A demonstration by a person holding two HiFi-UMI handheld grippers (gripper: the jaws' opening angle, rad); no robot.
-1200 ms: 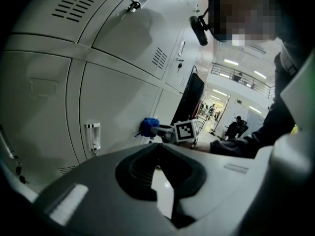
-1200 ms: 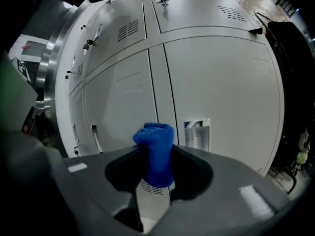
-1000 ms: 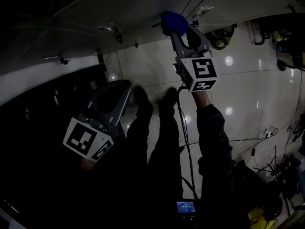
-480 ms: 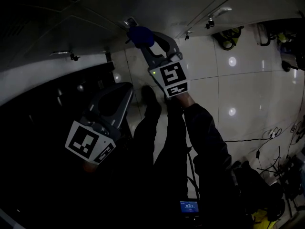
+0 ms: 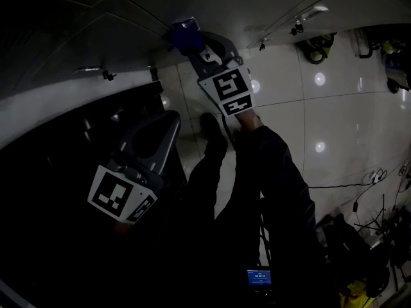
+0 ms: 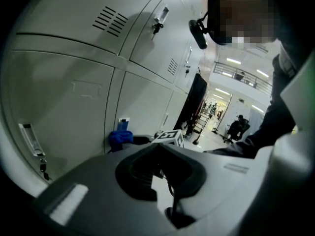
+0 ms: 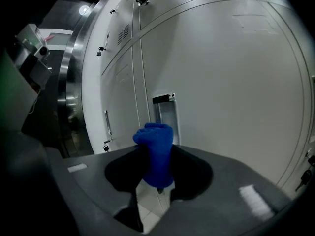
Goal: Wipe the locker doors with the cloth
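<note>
Cloth [image 7: 155, 154], blue and bunched, is clamped in the right gripper's [image 5: 192, 42] jaws at a locker door [image 7: 221, 82]; the left gripper's [image 6: 160, 149] jaws are closed, empty.

Dim room, glossy floor [image 5: 334, 120]
It mirrors round light spots [image 5: 320, 79]; cables [image 5: 377, 174] trail at right; a bright hall [image 6: 221, 102] lies beyond.

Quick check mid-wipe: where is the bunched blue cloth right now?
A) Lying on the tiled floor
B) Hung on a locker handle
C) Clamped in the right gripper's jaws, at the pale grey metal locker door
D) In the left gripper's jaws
C: the right gripper view shows the bunched blue cloth pinched between the jaws of the right gripper, in front of the pale grey metal locker door; the left gripper holds nothing.
</note>
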